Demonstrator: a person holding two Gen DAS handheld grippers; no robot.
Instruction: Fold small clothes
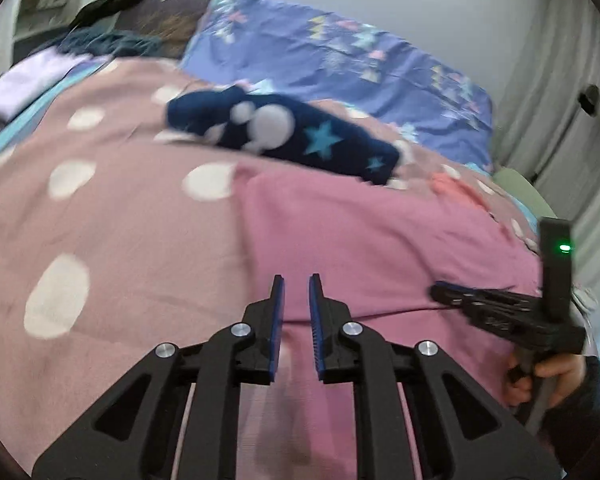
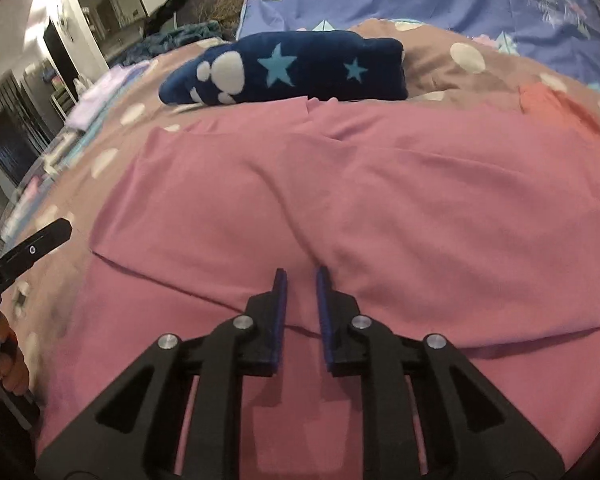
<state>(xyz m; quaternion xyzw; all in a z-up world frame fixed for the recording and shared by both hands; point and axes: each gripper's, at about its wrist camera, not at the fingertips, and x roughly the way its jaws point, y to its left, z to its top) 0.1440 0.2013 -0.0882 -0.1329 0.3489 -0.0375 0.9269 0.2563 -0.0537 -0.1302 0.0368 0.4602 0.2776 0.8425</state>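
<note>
Left gripper (image 1: 296, 284): jaws slightly apart, empty, over the pink garment's (image 2: 340, 184) left edge. That garment lies part-folded mid-bed (image 2: 432, 76), near the front edge. Right gripper (image 2: 302, 276): jaws slightly apart, empty. Likely risk: pinching the polka-dot cover (image 1: 112, 208) too, dragging the fold askew

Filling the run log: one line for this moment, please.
left gripper open, empty | right gripper open, empty | pink cloth garment partly folded on dotted bedspread

Garment (image 2: 340, 208) on bedspread (image 2: 440, 68), cushion (image 2: 300, 70) just behind.
</note>
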